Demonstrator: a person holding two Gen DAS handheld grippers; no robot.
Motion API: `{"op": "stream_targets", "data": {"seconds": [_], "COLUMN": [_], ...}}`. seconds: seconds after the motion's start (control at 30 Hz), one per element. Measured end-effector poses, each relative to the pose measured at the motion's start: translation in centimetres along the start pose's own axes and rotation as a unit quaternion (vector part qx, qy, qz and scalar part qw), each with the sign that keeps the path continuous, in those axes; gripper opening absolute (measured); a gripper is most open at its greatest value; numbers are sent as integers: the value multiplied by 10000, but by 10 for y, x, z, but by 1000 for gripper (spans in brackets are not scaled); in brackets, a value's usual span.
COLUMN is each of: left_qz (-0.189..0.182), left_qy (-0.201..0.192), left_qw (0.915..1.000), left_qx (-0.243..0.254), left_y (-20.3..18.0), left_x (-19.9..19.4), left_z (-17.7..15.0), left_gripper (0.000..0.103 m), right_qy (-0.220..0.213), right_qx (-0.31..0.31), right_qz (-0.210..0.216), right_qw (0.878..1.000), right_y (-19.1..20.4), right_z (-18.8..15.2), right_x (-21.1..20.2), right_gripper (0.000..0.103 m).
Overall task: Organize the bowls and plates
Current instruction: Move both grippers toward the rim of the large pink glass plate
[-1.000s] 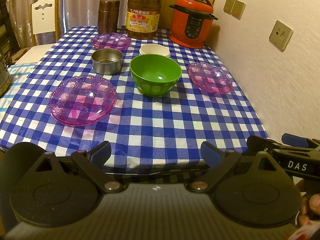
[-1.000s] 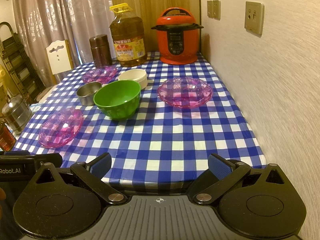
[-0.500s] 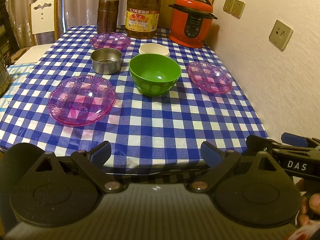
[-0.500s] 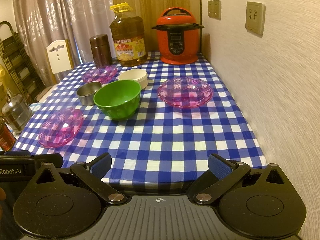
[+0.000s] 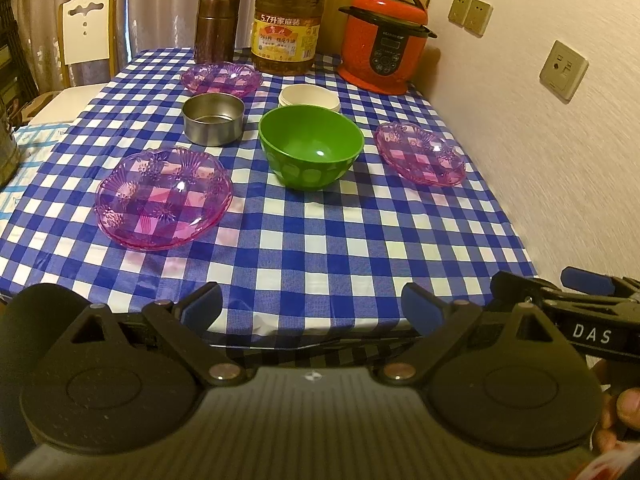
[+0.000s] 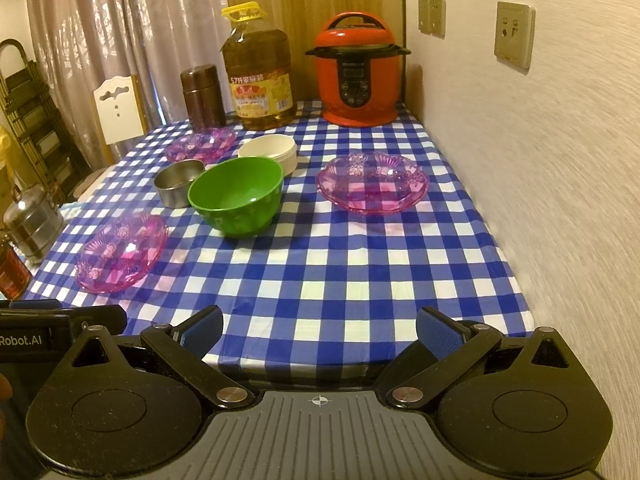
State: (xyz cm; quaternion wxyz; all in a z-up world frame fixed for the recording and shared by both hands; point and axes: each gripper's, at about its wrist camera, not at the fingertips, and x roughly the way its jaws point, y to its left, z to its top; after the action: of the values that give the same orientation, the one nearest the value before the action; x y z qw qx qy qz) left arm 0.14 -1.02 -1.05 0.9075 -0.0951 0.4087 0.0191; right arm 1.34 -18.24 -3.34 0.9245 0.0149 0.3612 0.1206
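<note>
A: Jaws first: the left gripper [image 5: 312, 306] stands wide and empty at the near edge of the table [image 5: 312, 264], and the right gripper [image 6: 320, 326] beside it is the same, wide with nothing between.

B: And ahead of them?

A: Just ahead and left of the left jaws lies the nearest purple plate [image 5: 164, 196], flat on the checked cloth. Straight ahead, further on, sits the green bowl [image 5: 311, 146]. Ahead of the right jaws, toward the wall, is a second purple plate [image 6: 373, 182].

B: Beyond that?

A: Behind the green bowl, the steel bowl [image 5: 213, 118] to the left and the white bowl [image 5: 309, 96] nearly touching it; past those, the third purple plate [image 5: 221, 77]. The oil bottle [image 5: 289, 20], brown canister [image 5: 217, 26] and red cooker [image 5: 384, 54] line the far edge.

B: Why hold back?

A: Probably both are poised to start. The dishes are scattered singly, so nothing looks stacked yet; each near plate suits the jaws facing it.
</note>
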Motion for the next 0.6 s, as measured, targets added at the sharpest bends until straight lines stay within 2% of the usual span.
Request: {"op": "stream_targets", "data": {"seconds": [0.27, 0.6], "left_qz": [-53, 80], "left_qy": [80, 116], "left_qw": [9998, 9985], "left_qx": [-196, -521], "left_y": [5, 41], "left_x": [7, 10], "left_z": [-2, 9], "left_gripper": [95, 95], "right_qy": [76, 273], "right_qx": [94, 244], "right_qz": [59, 397], "right_qw": [9999, 9985], "right_y": [0, 19], "right_z": [1, 10], "right_x": [6, 30], "right_gripper": [102, 102]}}
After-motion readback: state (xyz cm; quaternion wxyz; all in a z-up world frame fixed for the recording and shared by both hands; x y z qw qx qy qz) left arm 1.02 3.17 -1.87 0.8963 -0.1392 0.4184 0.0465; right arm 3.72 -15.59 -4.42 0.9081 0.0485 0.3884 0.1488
